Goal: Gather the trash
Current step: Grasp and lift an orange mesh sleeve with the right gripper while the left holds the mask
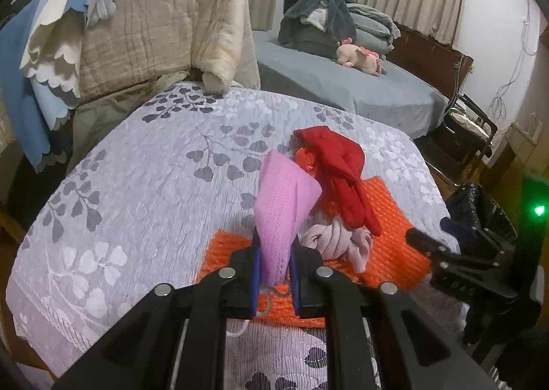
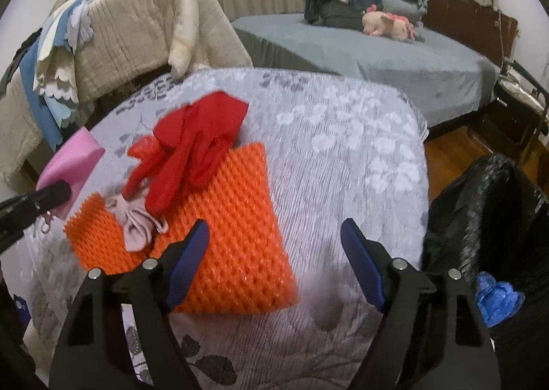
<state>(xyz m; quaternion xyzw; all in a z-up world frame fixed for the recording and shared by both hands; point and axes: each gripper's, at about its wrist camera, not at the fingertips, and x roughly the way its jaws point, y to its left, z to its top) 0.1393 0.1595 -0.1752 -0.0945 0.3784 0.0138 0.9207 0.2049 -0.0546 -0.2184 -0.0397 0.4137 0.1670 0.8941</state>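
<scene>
My left gripper (image 1: 274, 252) is shut on a pink face mask (image 1: 281, 204) and holds it above the table; the mask also shows in the right wrist view (image 2: 70, 156). An orange bubble-wrap sheet (image 2: 226, 218) lies on the grey floral tablecloth (image 2: 343, 150), with a red glove (image 2: 192, 146) and a crumpled pale pink cloth (image 2: 137, 222) on it. My right gripper (image 2: 274, 246) is open and empty above the sheet's right edge. It also appears in the left wrist view (image 1: 442, 239). A black trash bag (image 2: 487, 218) stands at the right, holding something blue (image 2: 497, 294).
A chair draped with beige and blue blankets (image 1: 144, 30) stands behind the table. A bed with a grey cover (image 2: 377, 50), piled bedding and a pink plush toy (image 2: 387, 24) is at the back right. A dark chair (image 1: 470, 126) is on the wooden floor.
</scene>
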